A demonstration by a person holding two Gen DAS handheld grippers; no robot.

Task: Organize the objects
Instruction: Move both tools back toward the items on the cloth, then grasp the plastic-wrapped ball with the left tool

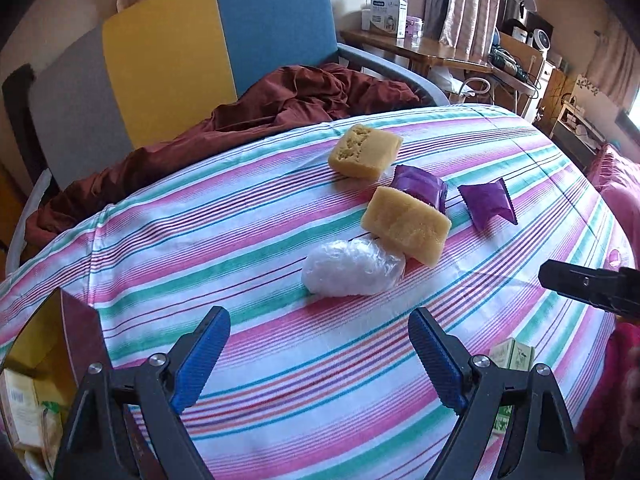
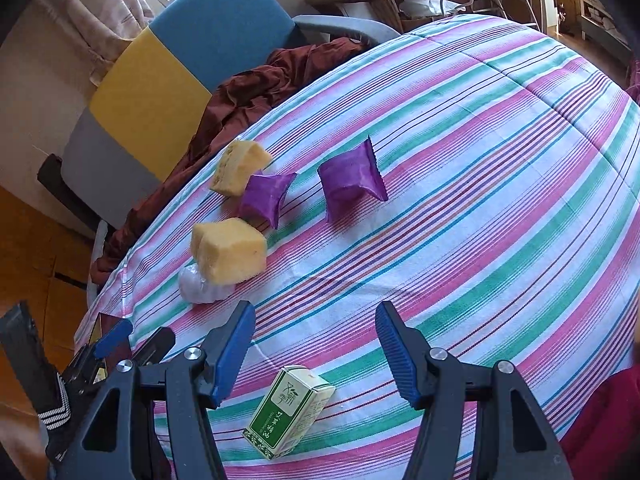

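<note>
On the striped bedspread lie two yellow sponge blocks, two purple packets and a clear plastic-wrapped bundle. My left gripper is open and empty, just short of the bundle. In the right wrist view the same sponges, purple packets and bundle show. My right gripper is open and empty, above a small green and white box lying between its fingers. The left gripper also shows in the right wrist view.
A box with yellow packages sits at the bed's near left edge. A dark red blanket is bunched by a blue, yellow and grey chair. A wooden desk with cartons stands behind. Pink fabric lies at right.
</note>
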